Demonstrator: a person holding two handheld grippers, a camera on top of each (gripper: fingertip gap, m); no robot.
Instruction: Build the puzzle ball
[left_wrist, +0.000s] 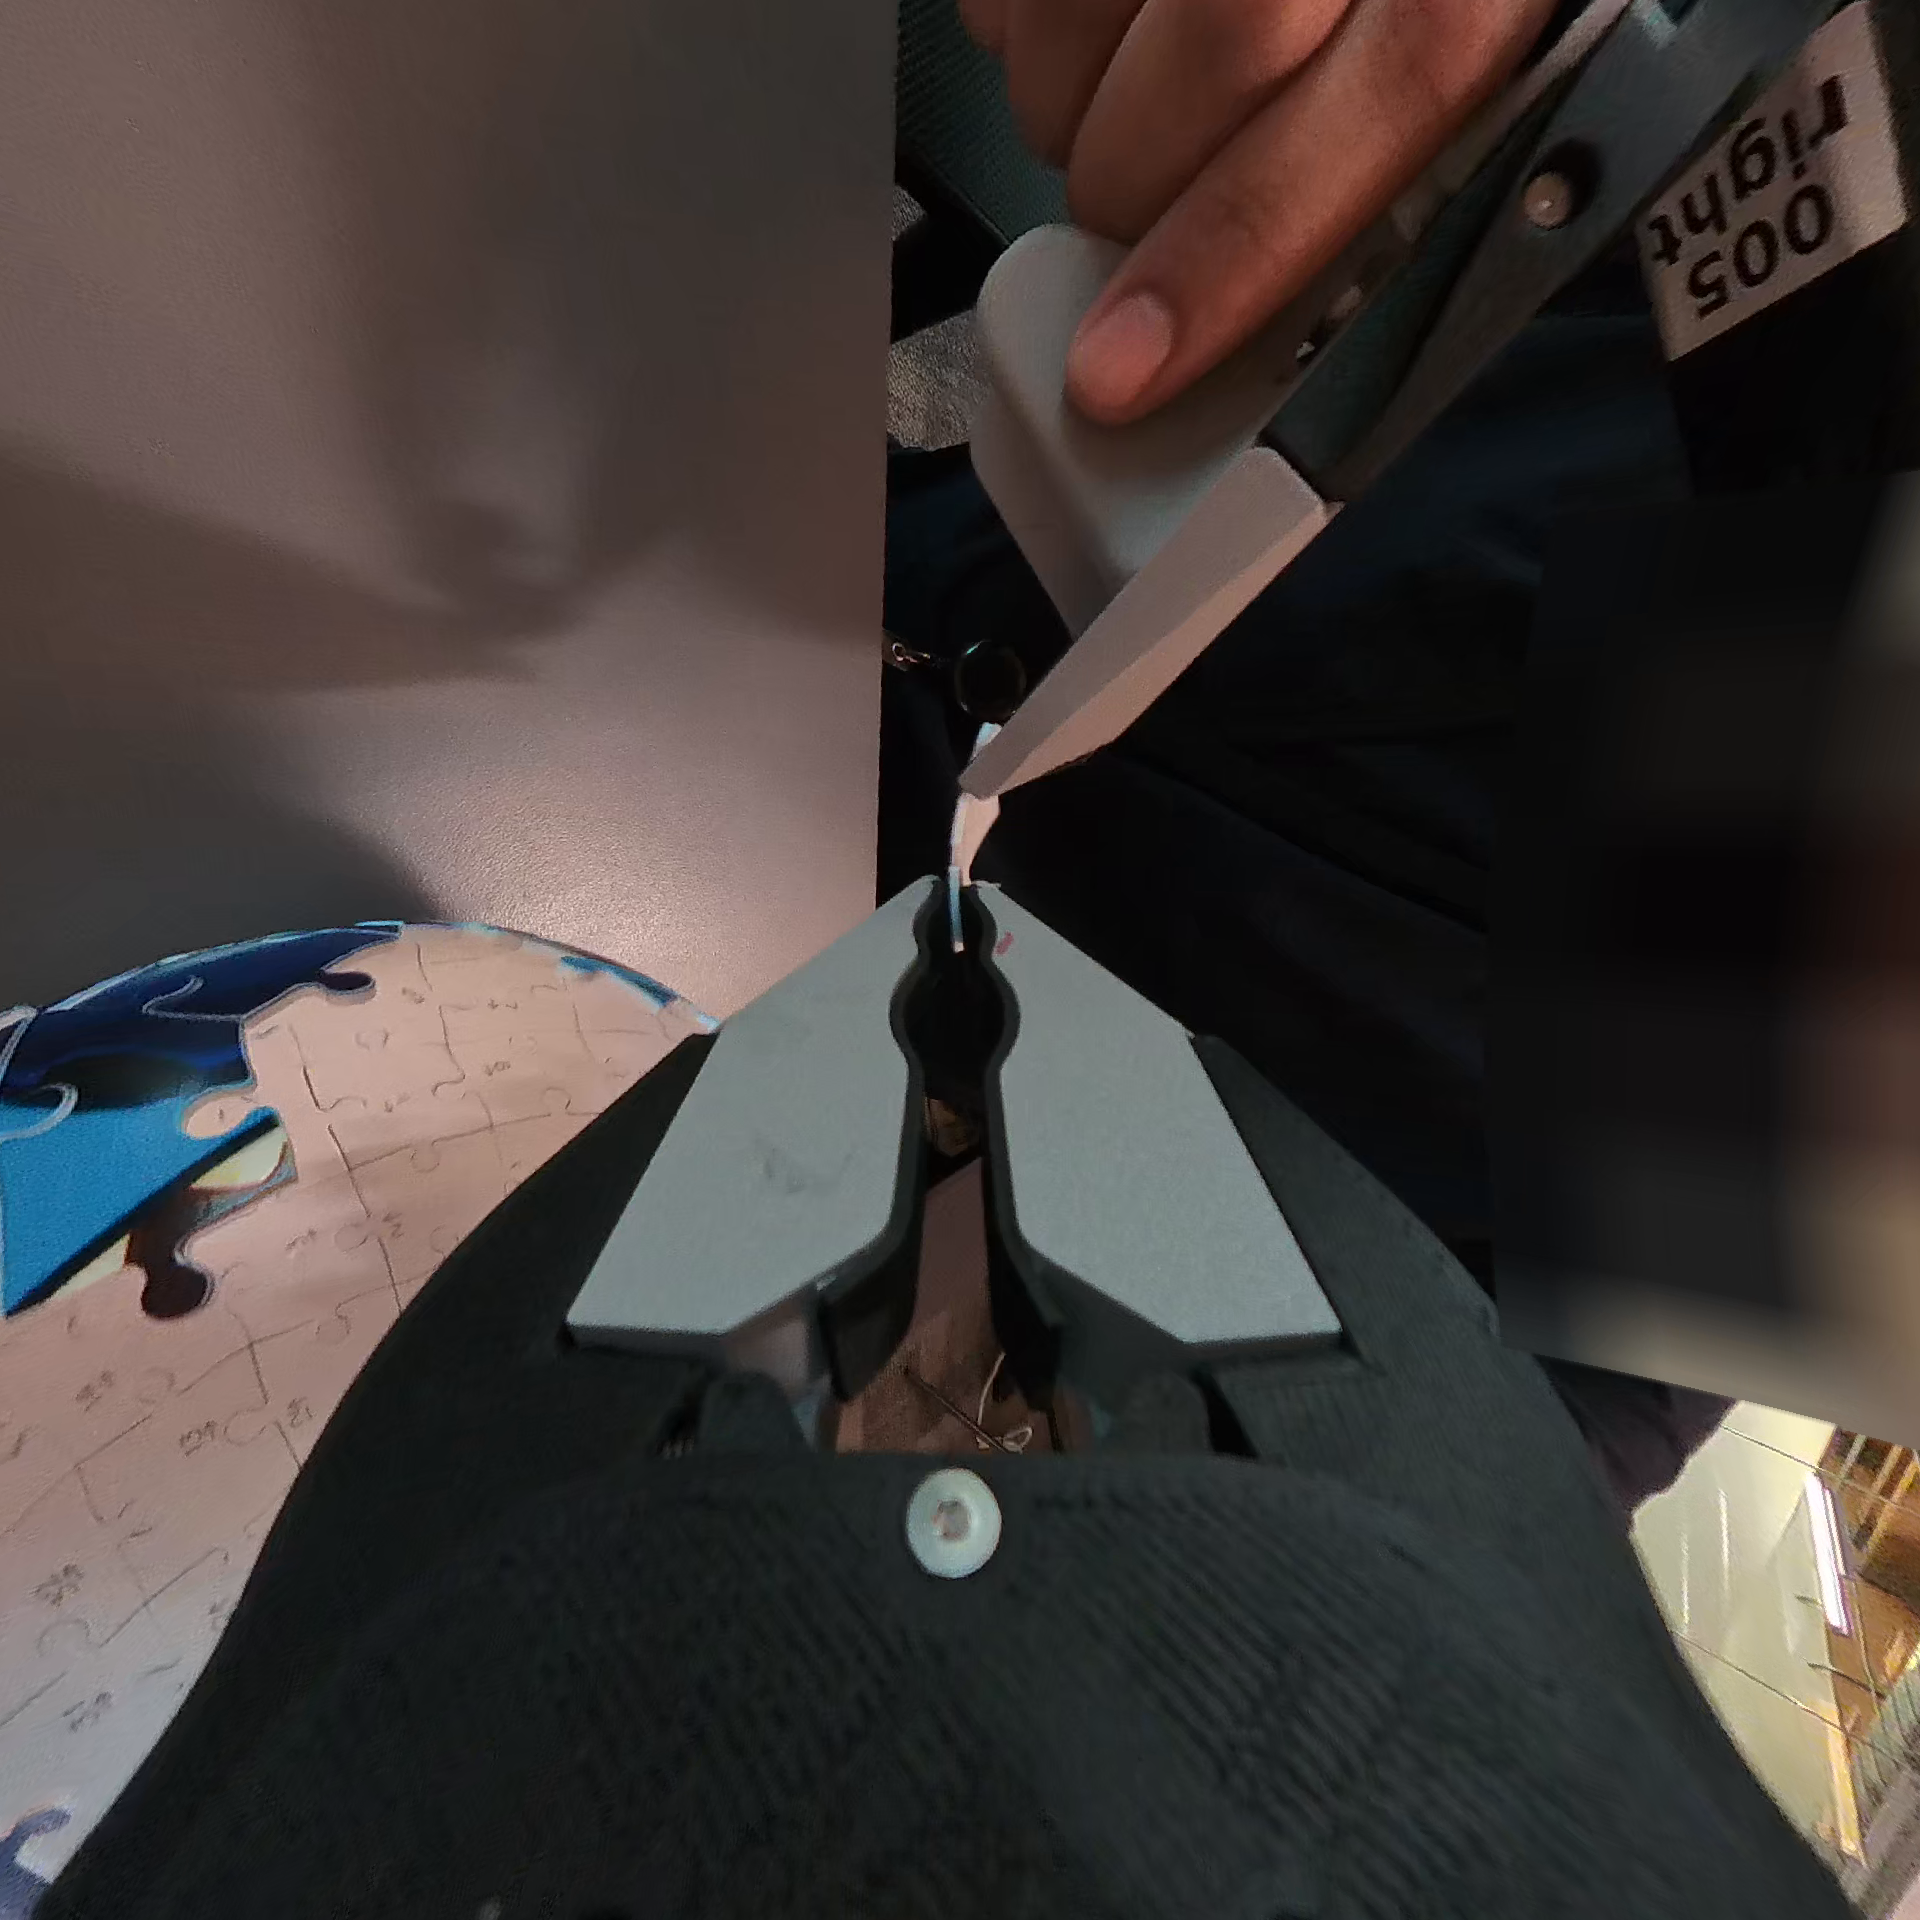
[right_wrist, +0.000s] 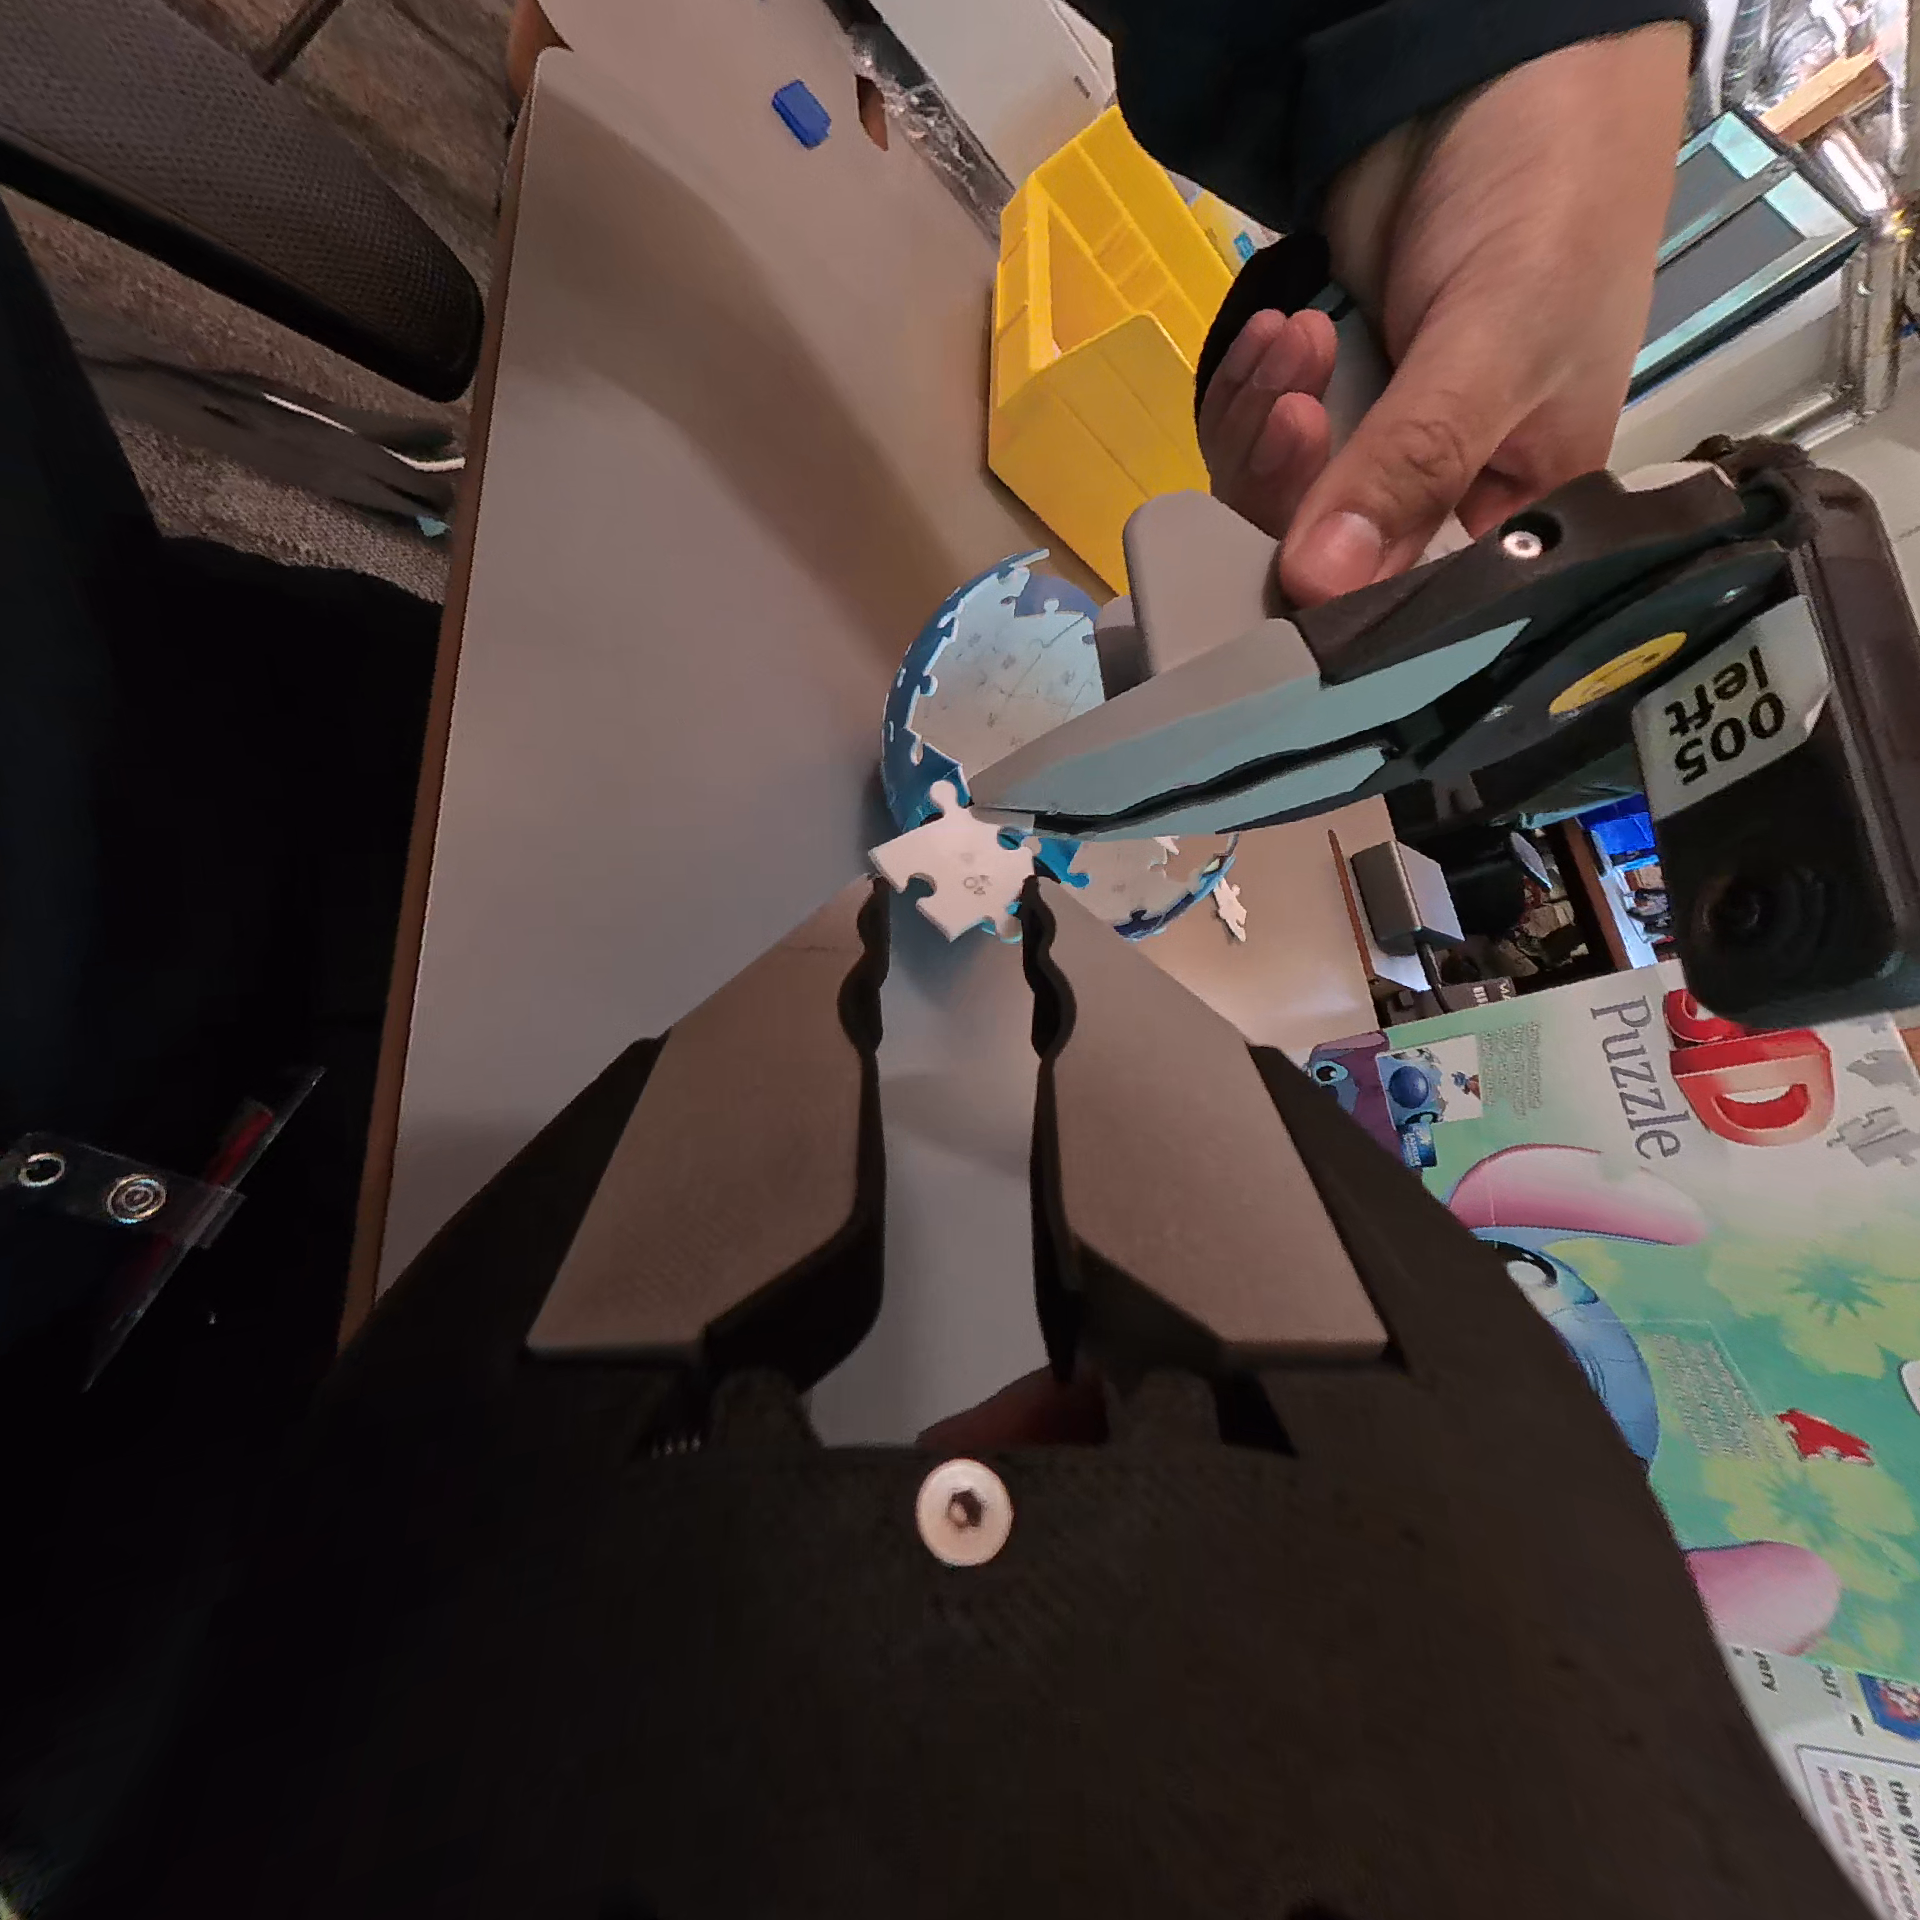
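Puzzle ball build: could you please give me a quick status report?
Left tool shut on puzzle piece, off the table. Right tool open, fingers straddling the piece. Half-built ball on table behind. Nothing in the way.

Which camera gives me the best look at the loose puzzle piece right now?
The right wrist view: the puzzle piece shows its flat pale face and tabs, pinched by the left gripper between the right gripper's open fingers. The left wrist view shows it only edge-on, as a thin sliver.

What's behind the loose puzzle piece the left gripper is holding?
Behind the puzzle piece sits the half-built puzzle ball on the table. The piece and left gripper cover the ball's near edge.
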